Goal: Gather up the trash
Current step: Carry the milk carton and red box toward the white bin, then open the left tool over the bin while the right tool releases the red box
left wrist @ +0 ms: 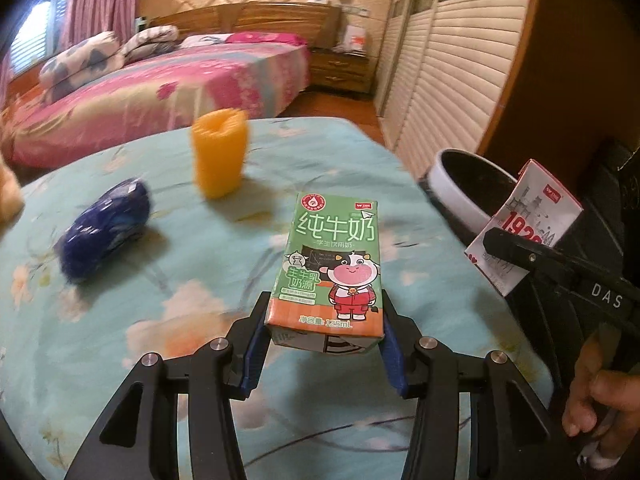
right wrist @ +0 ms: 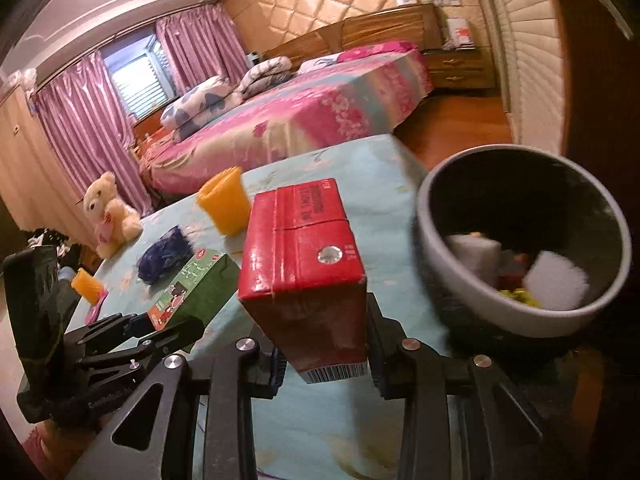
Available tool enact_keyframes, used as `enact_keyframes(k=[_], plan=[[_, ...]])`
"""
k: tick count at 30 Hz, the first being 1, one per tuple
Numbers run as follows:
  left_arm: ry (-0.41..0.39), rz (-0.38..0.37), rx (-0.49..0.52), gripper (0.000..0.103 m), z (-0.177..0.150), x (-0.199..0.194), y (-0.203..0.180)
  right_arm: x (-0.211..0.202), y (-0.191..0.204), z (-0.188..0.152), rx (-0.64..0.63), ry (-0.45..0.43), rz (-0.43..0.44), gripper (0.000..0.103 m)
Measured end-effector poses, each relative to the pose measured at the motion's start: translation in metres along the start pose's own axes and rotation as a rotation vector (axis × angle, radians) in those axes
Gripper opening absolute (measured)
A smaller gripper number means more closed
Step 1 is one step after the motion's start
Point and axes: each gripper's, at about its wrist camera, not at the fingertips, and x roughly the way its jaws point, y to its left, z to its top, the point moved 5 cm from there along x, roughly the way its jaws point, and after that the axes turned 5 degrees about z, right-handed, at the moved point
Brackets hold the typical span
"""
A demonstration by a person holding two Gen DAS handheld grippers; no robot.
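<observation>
Green carton clamped between left gripper pads (upright).

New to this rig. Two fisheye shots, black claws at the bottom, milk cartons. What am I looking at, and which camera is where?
There is no robot: a person holds a two-finger gripper in each hand, and each gripper has a camera looking along its fingers.

The left wrist view shows the left gripper clamped on a green milk carton. At its right edge you see the person's hand with the other gripper.

The right wrist view shows the right gripper clamped on a red carton, beside the trash bin, which already holds scraps.

On the floral cloth-covered table sit an orange ribbed cup, a dark blue wrapper and a teddy bear.
</observation>
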Motion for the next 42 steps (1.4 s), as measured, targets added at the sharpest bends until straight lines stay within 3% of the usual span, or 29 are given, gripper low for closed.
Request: enact_keyframes(k=[17,42], plan=[[-0.02,-0.082,0.121,0.047,0.025,0.022,-0.077,-0.054,-0.069,0.012,0.113,-0.082,-0.092,0.033],[-0.035,-0.097,0.17,0.047,0.055,0.046,-0.114,-0.043,-0.103,0.03,0.157,-0.078,-0.139,0.033]])
